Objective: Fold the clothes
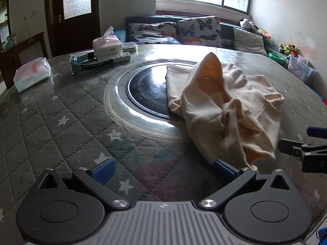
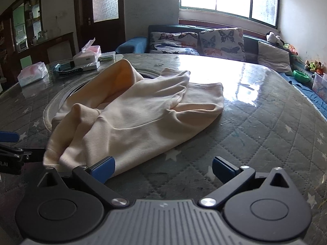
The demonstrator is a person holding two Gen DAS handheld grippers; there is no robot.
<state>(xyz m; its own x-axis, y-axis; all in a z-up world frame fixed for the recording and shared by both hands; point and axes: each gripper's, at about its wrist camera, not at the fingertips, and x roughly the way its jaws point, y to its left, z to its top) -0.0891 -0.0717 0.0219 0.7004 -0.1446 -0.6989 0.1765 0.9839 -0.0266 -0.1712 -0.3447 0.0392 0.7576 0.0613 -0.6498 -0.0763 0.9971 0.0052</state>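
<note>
A cream garment [image 1: 220,102] lies crumpled on the round table, partly over the dark glass turntable [image 1: 147,89]. It also shows in the right wrist view [image 2: 130,114]. My left gripper [image 1: 163,170] is open and empty, its right finger [image 1: 223,168] at the garment's near corner. My right gripper [image 2: 163,168] is open and empty, its left finger [image 2: 103,168] at the garment's near hem. Each gripper shows at the edge of the other's view, the right one [image 1: 306,149] and the left one [image 2: 12,153].
The table has a grey quilted star cover [image 1: 61,122] under clear plastic. At its far left are tissue packs [image 1: 32,74], a tissue box [image 1: 106,45], a remote and a blue strap [image 1: 92,63]. A sofa with butterfly cushions [image 1: 196,30] stands behind.
</note>
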